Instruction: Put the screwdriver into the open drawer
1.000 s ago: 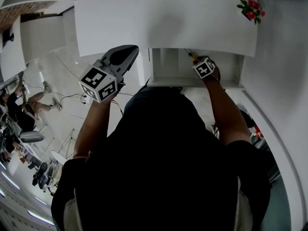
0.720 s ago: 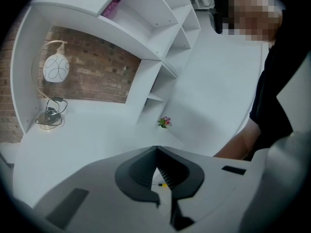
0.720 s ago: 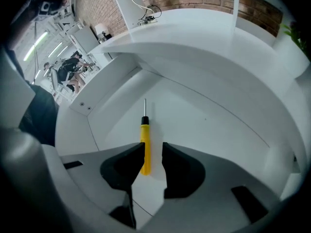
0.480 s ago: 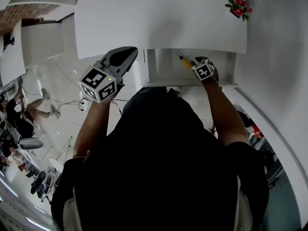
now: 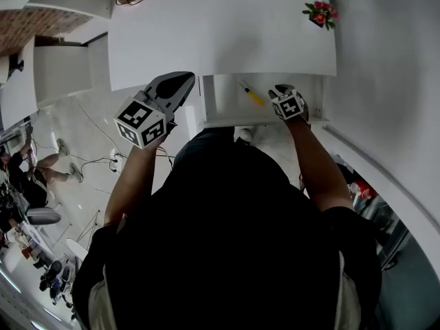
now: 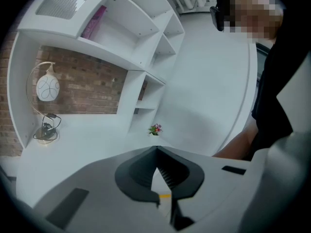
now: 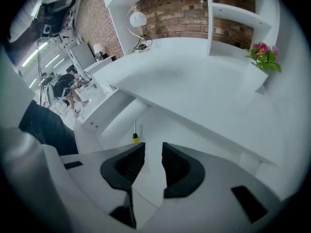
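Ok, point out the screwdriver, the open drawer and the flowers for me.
screwdriver (image 5: pixel 253 95), head view, on its yellow handle.
drawer (image 5: pixel 229 102), head view, on its bare floor.
flowers (image 5: pixel 318 11), head view, on the red blooms.

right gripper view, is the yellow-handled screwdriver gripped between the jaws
No, the right gripper has its jaws apart and empty, and the yellow-handled screwdriver lies loose in the open white drawer beyond them.
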`<state>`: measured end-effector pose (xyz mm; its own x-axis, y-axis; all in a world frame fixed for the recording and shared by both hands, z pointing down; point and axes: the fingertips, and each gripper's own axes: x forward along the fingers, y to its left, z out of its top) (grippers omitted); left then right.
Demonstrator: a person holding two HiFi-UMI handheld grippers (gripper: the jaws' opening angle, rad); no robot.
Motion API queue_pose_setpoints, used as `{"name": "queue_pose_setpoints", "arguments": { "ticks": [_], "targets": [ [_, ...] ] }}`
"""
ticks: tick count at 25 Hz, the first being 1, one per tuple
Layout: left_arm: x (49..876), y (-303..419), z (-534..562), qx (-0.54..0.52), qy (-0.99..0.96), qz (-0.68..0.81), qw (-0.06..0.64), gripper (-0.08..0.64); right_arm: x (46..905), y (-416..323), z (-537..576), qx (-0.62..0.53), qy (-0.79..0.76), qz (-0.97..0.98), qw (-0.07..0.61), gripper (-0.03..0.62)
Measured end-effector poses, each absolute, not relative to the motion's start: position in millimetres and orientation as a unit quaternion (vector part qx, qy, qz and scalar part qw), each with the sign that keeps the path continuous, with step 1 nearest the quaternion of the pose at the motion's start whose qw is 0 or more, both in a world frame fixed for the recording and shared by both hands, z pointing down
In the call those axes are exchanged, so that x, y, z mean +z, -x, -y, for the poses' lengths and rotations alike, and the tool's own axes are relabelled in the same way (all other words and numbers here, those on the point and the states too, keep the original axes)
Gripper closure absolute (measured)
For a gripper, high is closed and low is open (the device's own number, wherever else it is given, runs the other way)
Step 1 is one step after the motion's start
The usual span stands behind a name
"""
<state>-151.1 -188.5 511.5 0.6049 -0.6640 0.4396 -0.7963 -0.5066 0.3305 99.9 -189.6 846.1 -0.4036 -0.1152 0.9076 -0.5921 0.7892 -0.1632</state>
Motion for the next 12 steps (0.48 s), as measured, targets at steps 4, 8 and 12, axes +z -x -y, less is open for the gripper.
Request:
{"name": "queue_pose_setpoints", "arguments": {
  "ticks": [4, 8, 12],
  "targets": [
    [498.6, 140.0, 183.6, 0.127, -0.863, 0.424, 0.244, 0.545, 826.4, -107.0, 196.7, 0.23, -0.237, 0.812, 0.481, 0.474],
    [489.4, 128.2, 177.5, 0.126, -0.867, 0.422, 0.234, 0.545, 812.1, -118.2, 196.4, 0.237, -0.25, 0.813, 0.469, 0.474],
    [479.3, 117.3, 171.6, 0.125, -0.87, 0.421, 0.226, 0.545, 790.7, -130.3, 199.7, 0.25, -0.273, 0.812, 0.452, 0.476]
  ]
}}
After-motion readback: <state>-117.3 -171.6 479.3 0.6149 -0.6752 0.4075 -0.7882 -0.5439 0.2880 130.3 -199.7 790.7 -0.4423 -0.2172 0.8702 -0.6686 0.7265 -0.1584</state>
